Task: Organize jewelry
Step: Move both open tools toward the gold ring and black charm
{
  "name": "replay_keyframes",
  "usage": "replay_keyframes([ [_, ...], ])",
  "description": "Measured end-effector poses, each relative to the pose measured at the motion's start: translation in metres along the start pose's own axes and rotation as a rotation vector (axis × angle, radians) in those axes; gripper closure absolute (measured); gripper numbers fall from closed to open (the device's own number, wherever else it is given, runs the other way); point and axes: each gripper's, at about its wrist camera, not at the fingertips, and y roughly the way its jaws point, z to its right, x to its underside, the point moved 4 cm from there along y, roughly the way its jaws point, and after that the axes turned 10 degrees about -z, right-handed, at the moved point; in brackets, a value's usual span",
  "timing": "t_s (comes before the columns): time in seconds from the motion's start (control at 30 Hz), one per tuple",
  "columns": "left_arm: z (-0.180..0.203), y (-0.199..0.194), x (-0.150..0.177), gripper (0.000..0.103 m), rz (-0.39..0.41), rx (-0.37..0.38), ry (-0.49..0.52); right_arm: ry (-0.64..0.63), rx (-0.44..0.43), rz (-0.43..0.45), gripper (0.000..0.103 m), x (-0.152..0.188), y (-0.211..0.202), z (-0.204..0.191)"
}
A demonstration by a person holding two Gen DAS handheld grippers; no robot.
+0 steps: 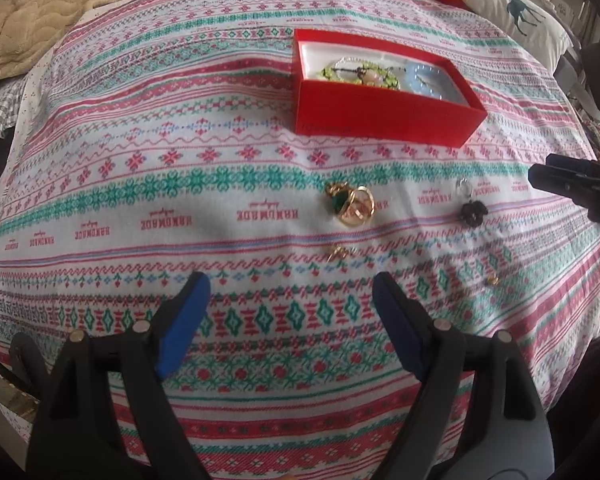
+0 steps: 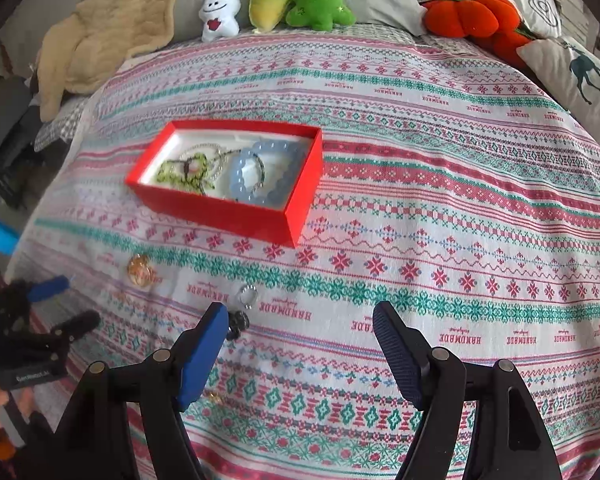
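1. Left wrist view showed the red box (image 1: 384, 114) at about one o'clock on the bed cover (image 1: 140, 184), already holding a green bead bracelet (image 1: 360, 72) and a blue bead bracelet (image 1: 428, 80).
2. Right wrist view confirmed this part as done: both bracelets lay inside the box, together with a thin pale chain I could not read well.
3. Several pieces were left on the cover: a gold ring cluster with a green stone (image 1: 350, 204) near the centre, a small gold piece (image 1: 338, 252) just below it, a black flower earring (image 1: 474, 210) at three o'clock, and a tiny gold stud (image 1: 493, 280) at four o'clock.
4. The left gripper (image 1: 292, 300) was spread wide with nothing between its fingers, hovering at six o'clock from the gold cluster.
5. The right gripper (image 2: 300, 328) was also spread and empty; the black earring lay just beside its left finger.
6. I judged the task roughly half finished, the small pieces remaining.
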Motion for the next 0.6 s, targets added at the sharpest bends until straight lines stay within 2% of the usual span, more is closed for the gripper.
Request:
replay_keyframes([
  [0.3, -0.003, 0.018, 0.015, 0.019, -0.051, -0.014, 0.039, -0.054, 0.043, -0.021, 0.026, 0.021, 0.017, -0.004],
  [0.43, -0.001, 0.018, 0.015, 0.019, -0.040, -0.024, 0.057, -0.081, 0.058, -0.045, 0.026, 0.029, 0.027, -0.008],
  [0.6, 0.012, 0.018, 0.010, 0.019, 0.005, 0.016, 0.111, -0.117, 0.057, -0.097, 0.026, 0.039, 0.044, -0.018],
])
